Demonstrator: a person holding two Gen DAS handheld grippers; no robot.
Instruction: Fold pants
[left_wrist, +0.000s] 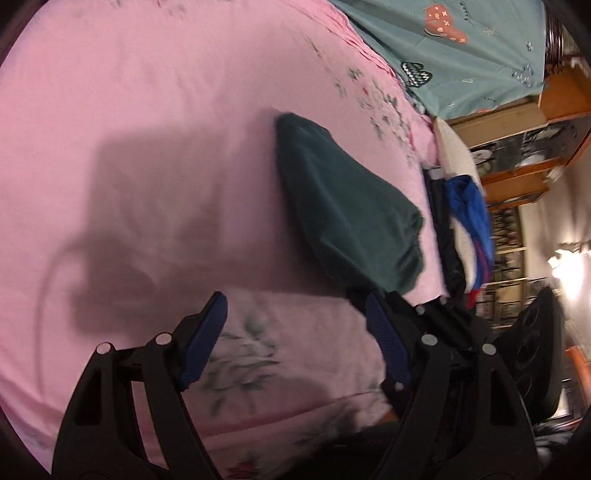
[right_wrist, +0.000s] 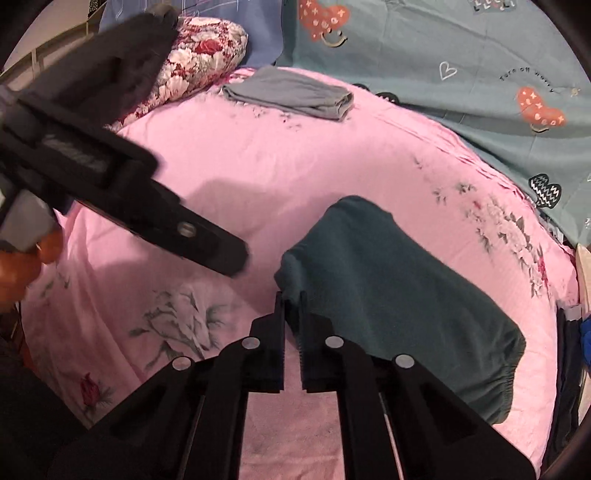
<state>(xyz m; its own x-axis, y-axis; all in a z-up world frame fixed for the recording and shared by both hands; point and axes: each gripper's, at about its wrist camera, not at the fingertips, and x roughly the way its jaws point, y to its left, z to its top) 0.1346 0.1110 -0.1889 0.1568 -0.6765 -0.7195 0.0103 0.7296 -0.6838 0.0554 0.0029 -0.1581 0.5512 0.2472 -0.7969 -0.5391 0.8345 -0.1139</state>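
Showing a late stage of the fold: nearest the right wrist camera, the right gripper (right_wrist: 291, 301) stands with its fingers drawn almost together, pinching the near corner of the dark green pants (right_wrist: 388, 295); whether the cloth is firmly caught cannot be told beyond its edge lying between the tips. The pants lie as a compact, several-layered bundle on the pink floral bedspread (right_wrist: 258, 155), toward its right edge, with the gathered elastic waistband at the bundle's near right corner. The left gripper (left_wrist: 295, 306) hangs over bare bedspread just beside the bundle, fingers wide apart and holding nothing; it appears in the right wrist view as a dark body entering from the left. Judged from this lie, the lengthwise folds appear done, and a final fold or a tidying of the pinched corner seems left. Farther off, near the bedspread's far edge, rests a folded grey garment (right_wrist: 295, 96), and beyond it a teal quilt (right_wrist: 443, 48).
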